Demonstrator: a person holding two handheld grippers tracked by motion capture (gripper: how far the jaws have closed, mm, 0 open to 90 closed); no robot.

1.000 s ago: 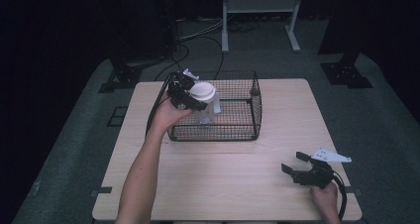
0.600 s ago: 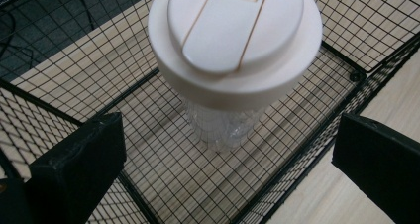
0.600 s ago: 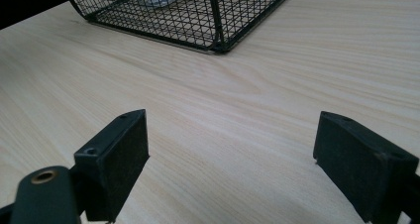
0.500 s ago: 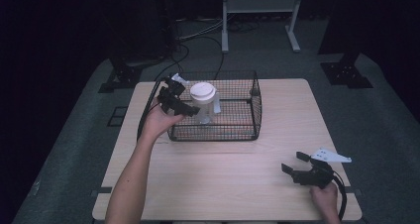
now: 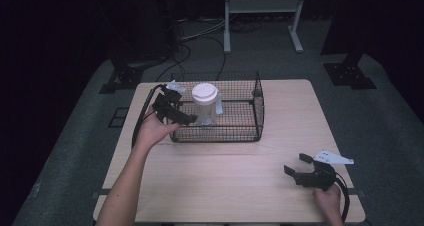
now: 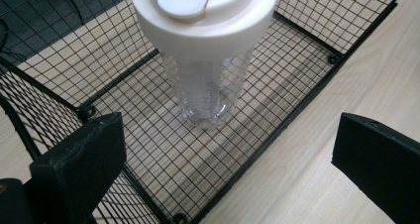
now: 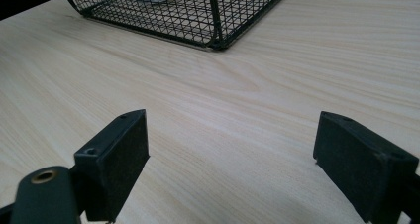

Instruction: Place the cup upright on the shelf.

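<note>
A clear plastic bottle [image 5: 205,111] with a wide white lid [image 5: 205,93] stands upright inside a black wire basket [image 5: 245,133], in its left half. My left gripper [image 5: 182,111] hovers just left of the bottle at the basket's left front corner, open and apart from it. In the left gripper view the bottle [image 6: 208,90] stands beyond the wide-spread jaws of the left gripper [image 6: 228,149], with only basket mesh [image 6: 277,85] between them. My right gripper [image 5: 296,164] rests open near the table's front right; in the right gripper view, bare wood lies between the jaws of the right gripper [image 7: 230,149].
The light wooden table [image 5: 280,106] has free room right of the basket and across its front. The basket's near corner [image 7: 214,21] shows far ahead in the right gripper view. Beyond the table are dark floor, cables [image 5: 200,36] and a white stand [image 5: 262,6].
The left gripper has let go of the bottle, which now stands in the basket, and has drawn back to the left. The right gripper has not moved.
</note>
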